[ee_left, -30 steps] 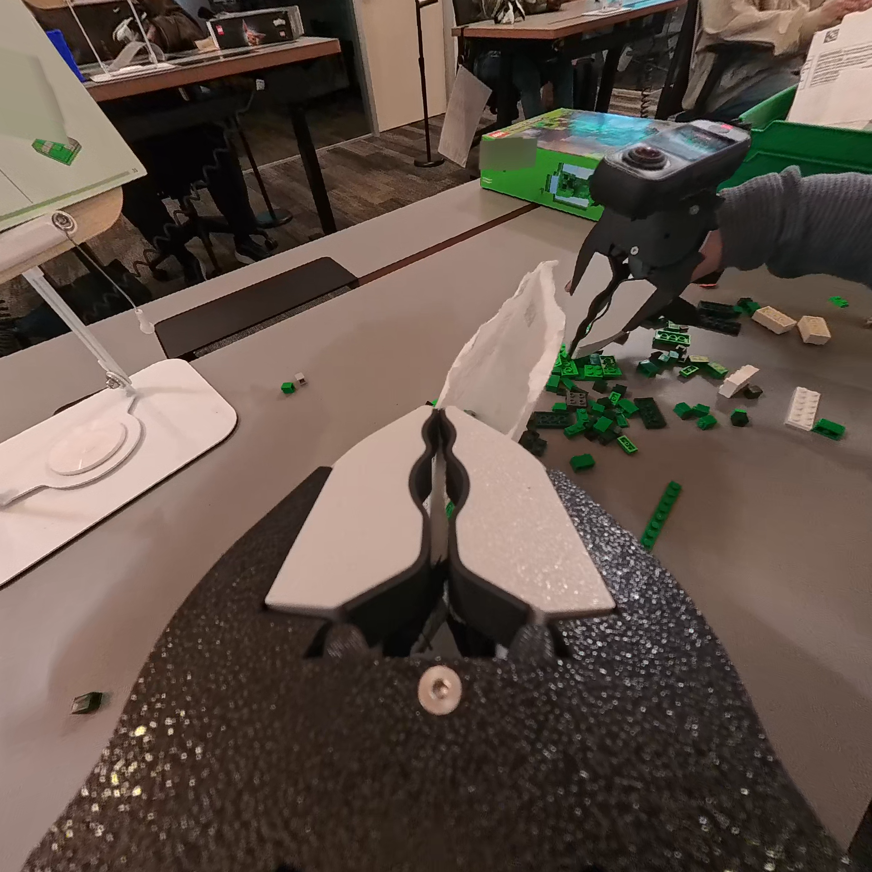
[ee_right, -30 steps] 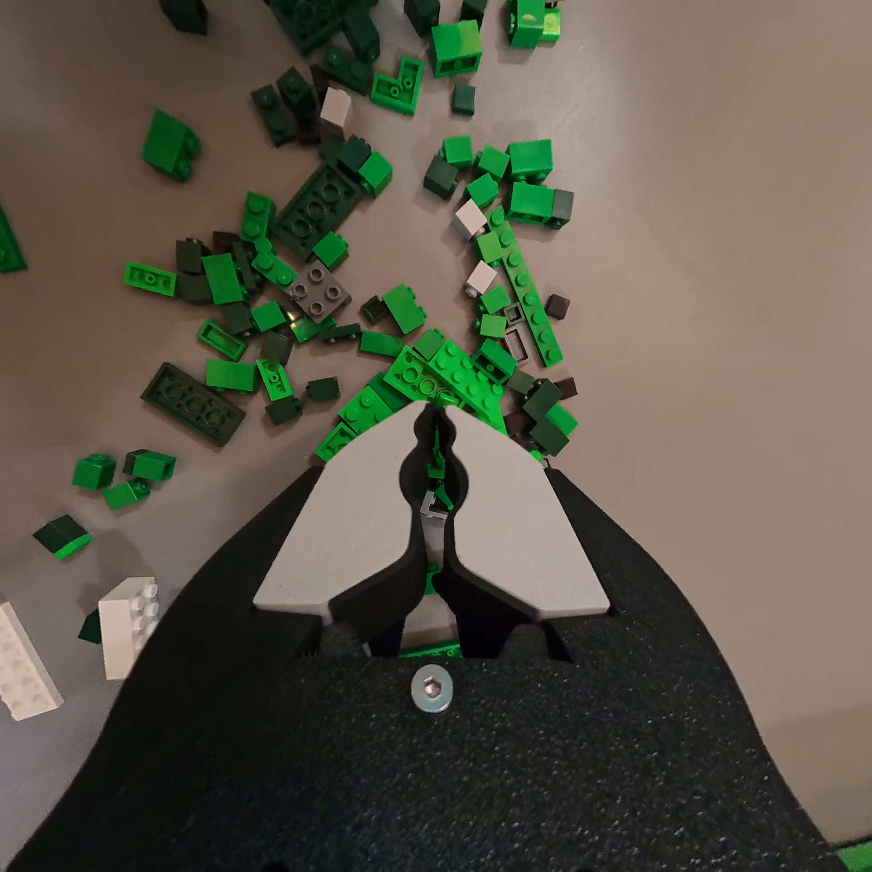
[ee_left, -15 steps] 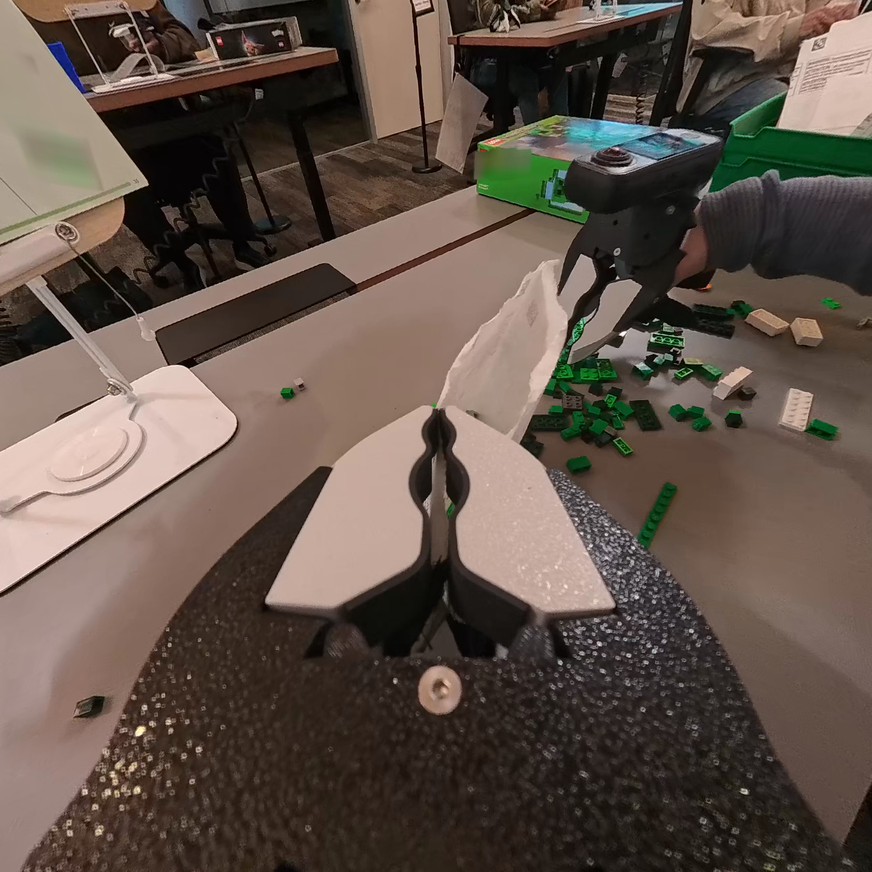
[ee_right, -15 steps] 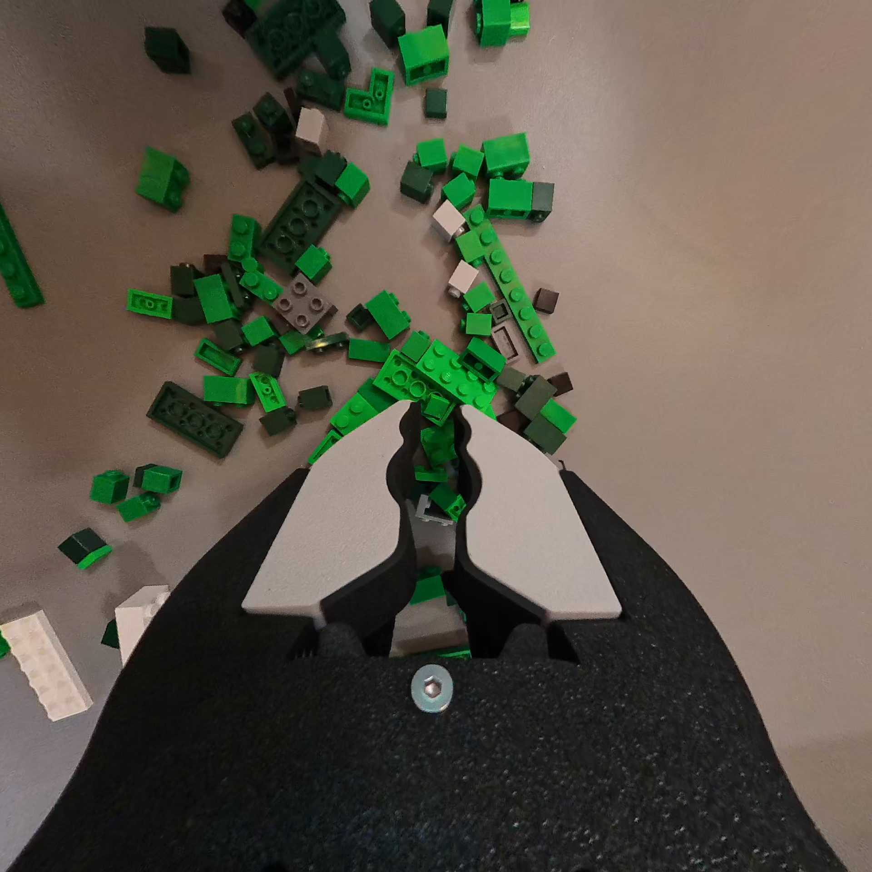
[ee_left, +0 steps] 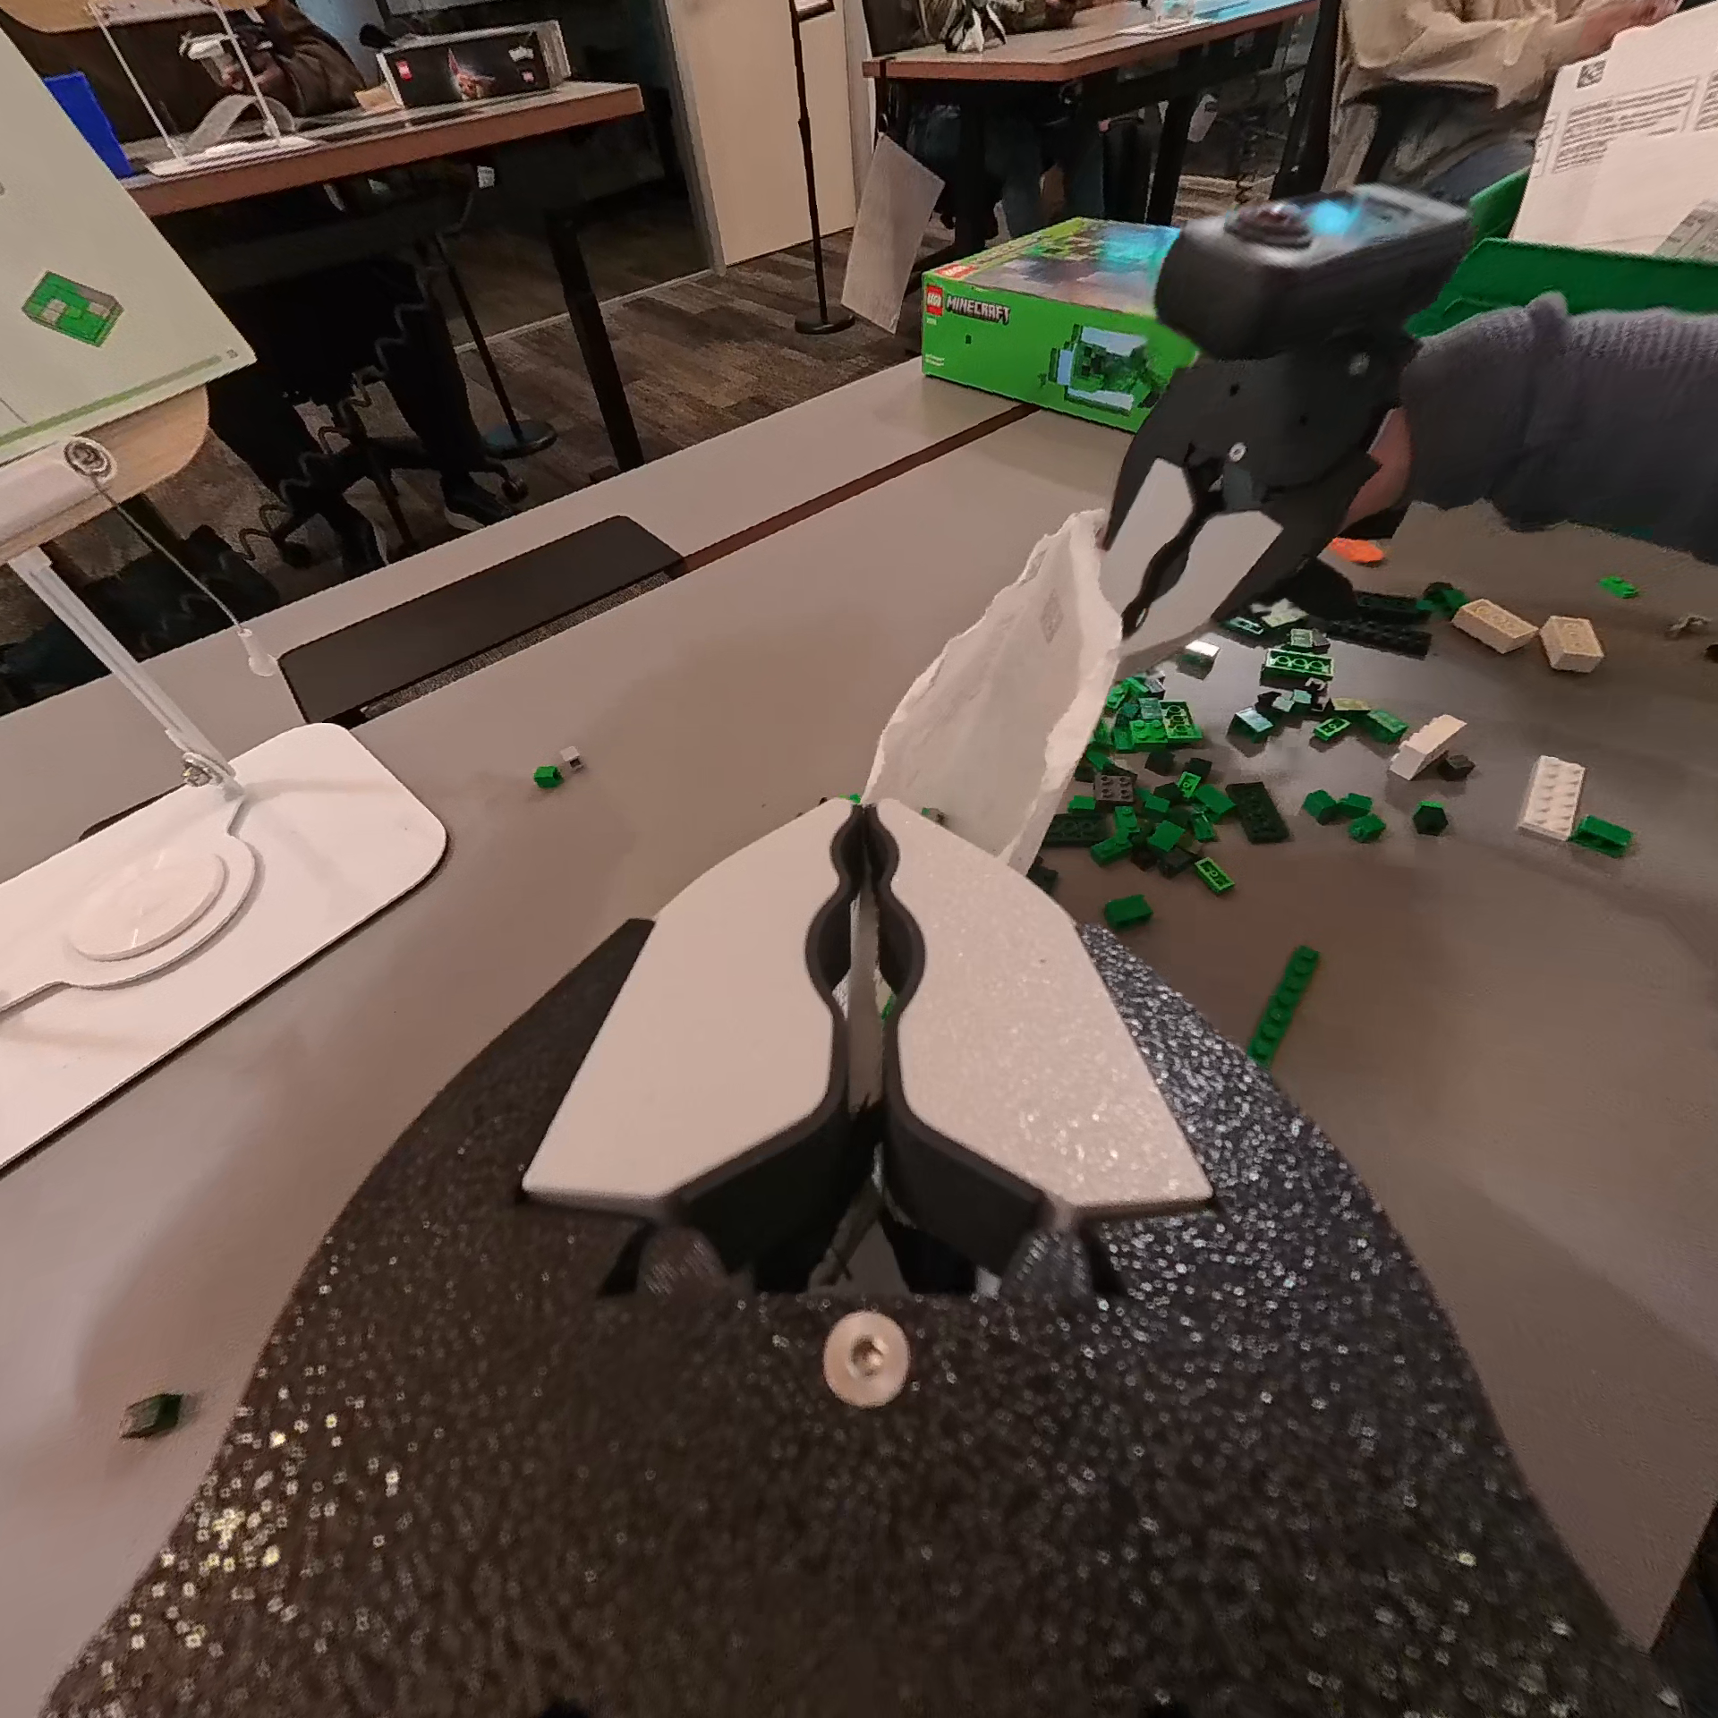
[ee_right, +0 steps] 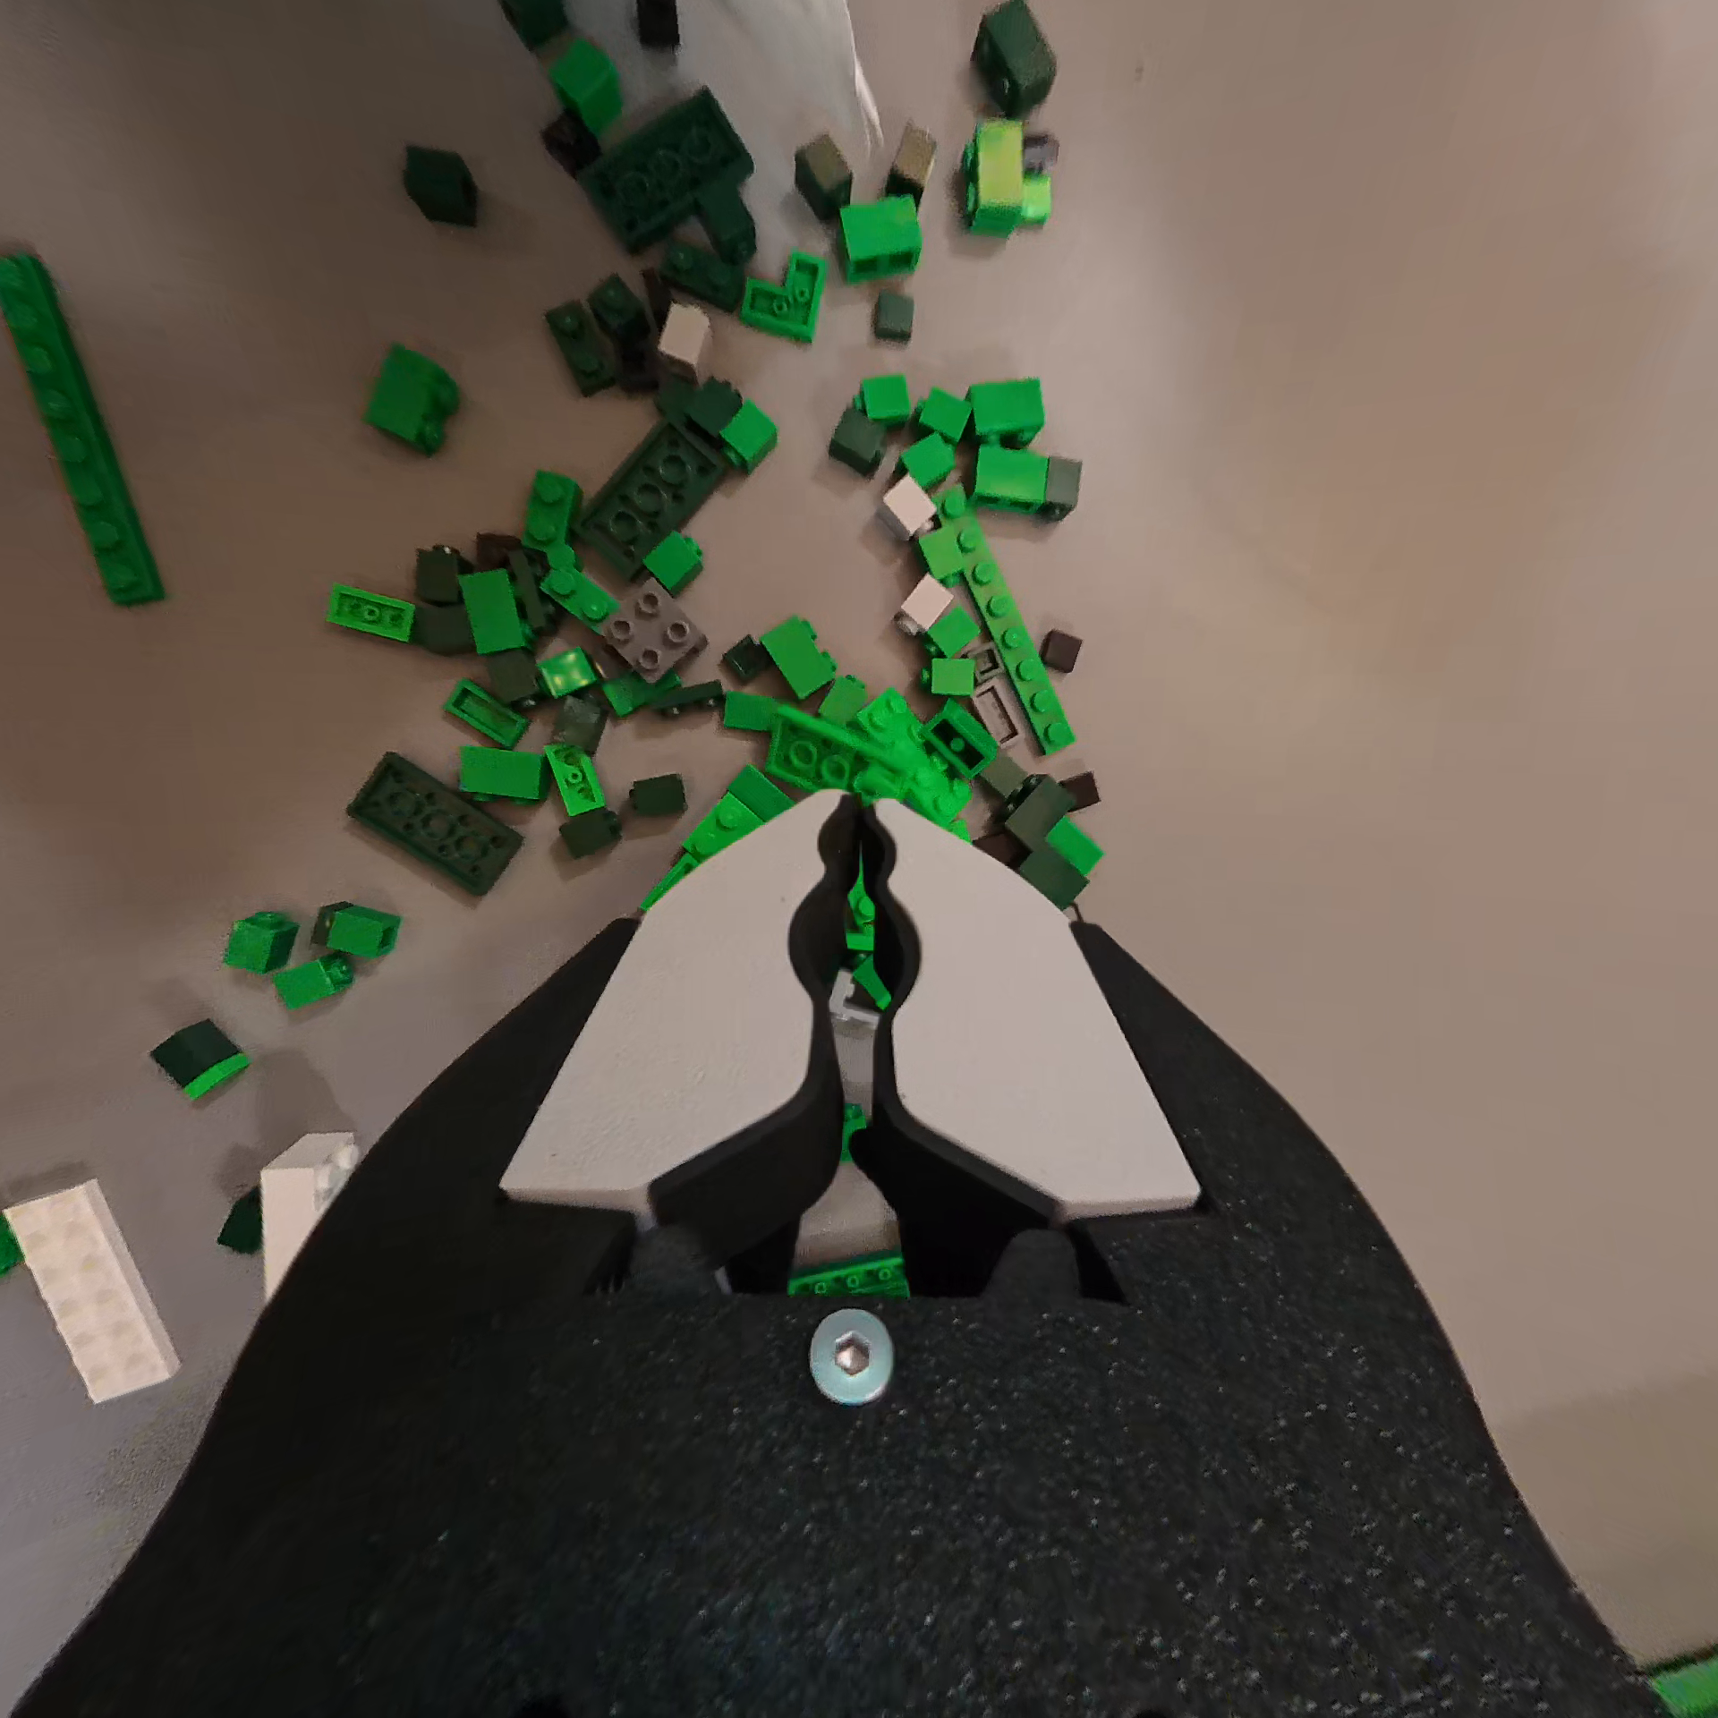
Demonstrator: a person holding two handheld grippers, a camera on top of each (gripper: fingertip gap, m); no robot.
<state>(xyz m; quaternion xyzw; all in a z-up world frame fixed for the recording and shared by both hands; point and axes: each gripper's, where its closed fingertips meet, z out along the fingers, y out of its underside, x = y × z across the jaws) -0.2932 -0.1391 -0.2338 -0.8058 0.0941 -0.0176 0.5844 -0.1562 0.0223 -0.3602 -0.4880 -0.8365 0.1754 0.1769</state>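
While the left gripper [ee_left: 865,818] is clamped tight on the lower edge of a white paper bag [ee_left: 999,707], the bag stands up off the grey table [ee_left: 707,669], leaning right toward the brick pile. Right gripper [ee_right: 857,809] has its tips nearly together above the pile of green bricks [ee_right: 818,753]; can't tell if a small piece is pinched between them or just lies underneath. In the left wrist view the right gripper [ee_left: 1129,627] hangs just beside the bag's top edge, a grey sleeve [ee_left: 1571,409] behind it. Long green strip [ee_right: 79,437] lies apart at left, white bricks [ee_right: 88,1288] lower left. Green box [ee_left: 1041,325] sits at the far table edge, white stand base [ee_left: 186,902] at left.
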